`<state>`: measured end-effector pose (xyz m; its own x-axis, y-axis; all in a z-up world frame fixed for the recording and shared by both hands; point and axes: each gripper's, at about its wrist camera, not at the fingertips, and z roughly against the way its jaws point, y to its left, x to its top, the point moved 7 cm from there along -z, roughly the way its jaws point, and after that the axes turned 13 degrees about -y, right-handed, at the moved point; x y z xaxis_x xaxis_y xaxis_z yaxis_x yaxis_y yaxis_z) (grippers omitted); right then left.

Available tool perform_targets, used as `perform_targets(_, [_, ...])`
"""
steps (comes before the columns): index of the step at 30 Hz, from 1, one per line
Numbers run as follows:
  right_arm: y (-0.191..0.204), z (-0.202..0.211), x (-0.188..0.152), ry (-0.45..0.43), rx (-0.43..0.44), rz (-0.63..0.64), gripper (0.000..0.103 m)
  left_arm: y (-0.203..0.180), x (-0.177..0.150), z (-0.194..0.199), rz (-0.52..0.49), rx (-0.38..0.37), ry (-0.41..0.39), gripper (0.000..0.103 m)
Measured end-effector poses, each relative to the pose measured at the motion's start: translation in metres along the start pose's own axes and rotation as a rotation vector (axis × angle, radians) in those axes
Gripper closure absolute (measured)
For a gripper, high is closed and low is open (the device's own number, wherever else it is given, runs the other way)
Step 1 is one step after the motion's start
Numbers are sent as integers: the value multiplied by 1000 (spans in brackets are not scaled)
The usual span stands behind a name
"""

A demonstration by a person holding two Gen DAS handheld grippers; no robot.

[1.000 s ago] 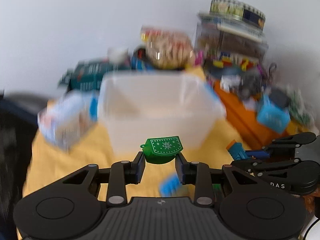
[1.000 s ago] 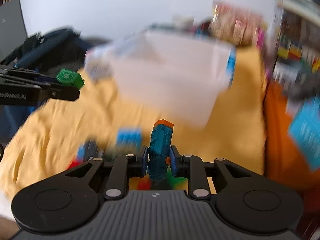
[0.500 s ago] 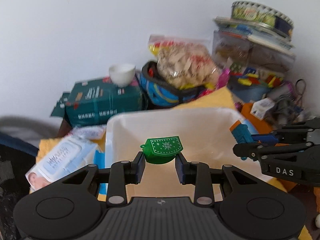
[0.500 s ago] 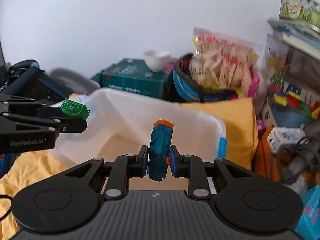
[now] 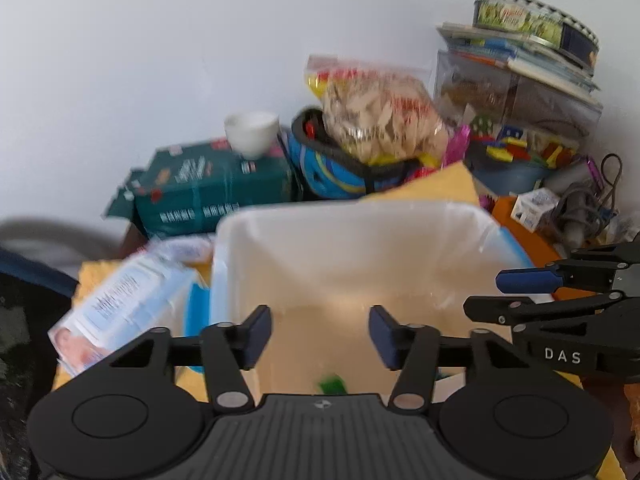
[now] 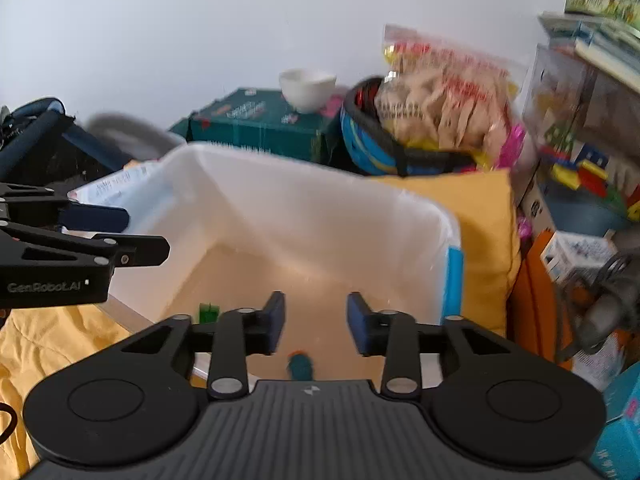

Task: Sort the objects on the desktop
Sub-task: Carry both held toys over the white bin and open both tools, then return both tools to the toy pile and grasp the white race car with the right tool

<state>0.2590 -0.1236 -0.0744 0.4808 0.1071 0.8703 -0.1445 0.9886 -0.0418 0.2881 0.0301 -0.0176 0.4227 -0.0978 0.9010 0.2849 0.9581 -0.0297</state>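
"DAS" stands in white letters on the black body of the right gripper [image 5: 520, 292], seen from the left wrist camera. "GenRobot.AI" stands in grey letters on the side of the left gripper [image 6: 124, 236], seen from the right wrist camera. The dark green box [image 5: 212, 188] under the white bowl carries white print, and the white wipes packet [image 5: 120, 304] carries lines of text, both too blurred to read

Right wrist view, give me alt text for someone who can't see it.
The right claw hangs open and empty over a white plastic bin, with a small teal toy and a green piece inside the bin below it. The left claw, also open, reaches in from the left; boxes, a snack bag and clutter line the wall behind.
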Motion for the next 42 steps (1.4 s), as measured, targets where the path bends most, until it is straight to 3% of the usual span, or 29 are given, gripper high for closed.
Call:
perform_targets(8, [6, 45, 10, -85, 22, 9, 49, -14, 9, 49, -14, 19, -53, 35])
perform_targets(18, [9, 102, -42, -134, 60, -1, 44, -24, -53, 106, 44, 64, -1, 30])
perform_targets(25, [9, 103, -122, 50, 118, -18, 44, -48, -138, 117, 65, 5, 202, 30])
perform_targets(30, [31, 109, -174, 191, 227, -25, 50, -61, -183, 130, 18, -3, 288, 31])
perform_targets(31, [37, 110, -179, 206, 246, -28, 57, -61, -188, 131, 25, -2, 296, 31])
perform_targets(33, [49, 111, -182, 220, 284, -45, 60, -59, -189, 132, 54, -7, 297, 32])
perform_targets(37, [68, 107, -174, 217, 294, -70, 60, -56, -181, 135, 65, -15, 261, 32])
perform_targets(42, [73, 87, -188, 297, 273, -194, 62, -60, -179, 130, 46, -50, 270, 32])
